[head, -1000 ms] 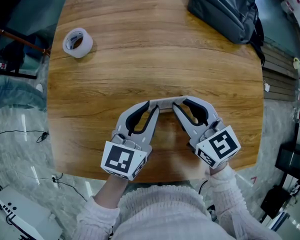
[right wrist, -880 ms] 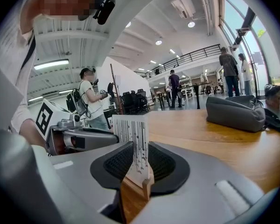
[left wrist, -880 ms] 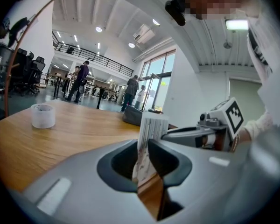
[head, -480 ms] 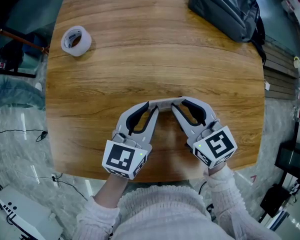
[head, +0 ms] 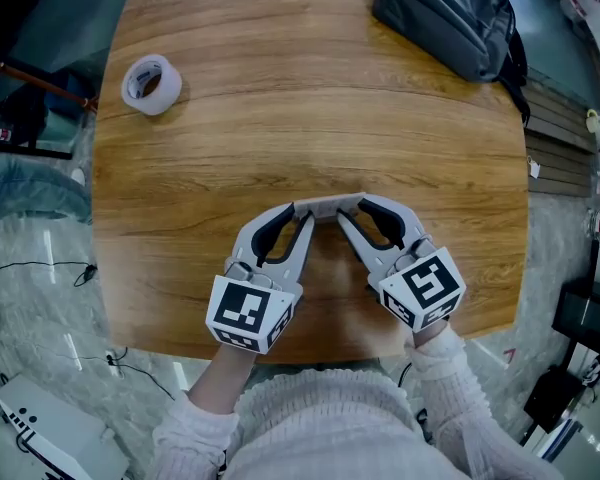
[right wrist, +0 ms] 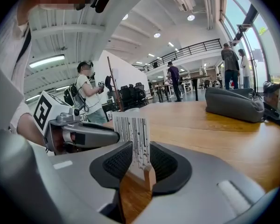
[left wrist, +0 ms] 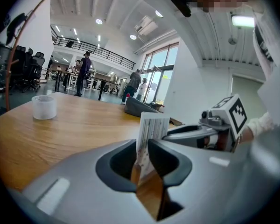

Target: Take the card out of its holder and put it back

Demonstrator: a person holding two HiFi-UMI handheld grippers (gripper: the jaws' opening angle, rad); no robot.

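A white card (head: 328, 206) printed with dark stripes stands on edge just above the wooden table (head: 280, 118), near its front edge. My left gripper (head: 298, 211) is shut on the card's left end; in the left gripper view the card (left wrist: 153, 129) rises upright from between the jaws (left wrist: 141, 143). My right gripper (head: 358, 206) has the other end, and its jaws have just been opening a little with the card (right wrist: 133, 134) still between them (right wrist: 141, 146). A small wooden holder piece (right wrist: 149, 176) sits at the card's foot against the right pad.
A roll of clear tape (head: 152, 83) lies at the table's far left. A black bag (head: 450, 18) rests at the far right corner. The table's front edge is right below the grippers. People stand far off in the hall.
Both grippers have sunk a little toward the table with the card between them. The right gripper's marker cube has drifted slightly left.
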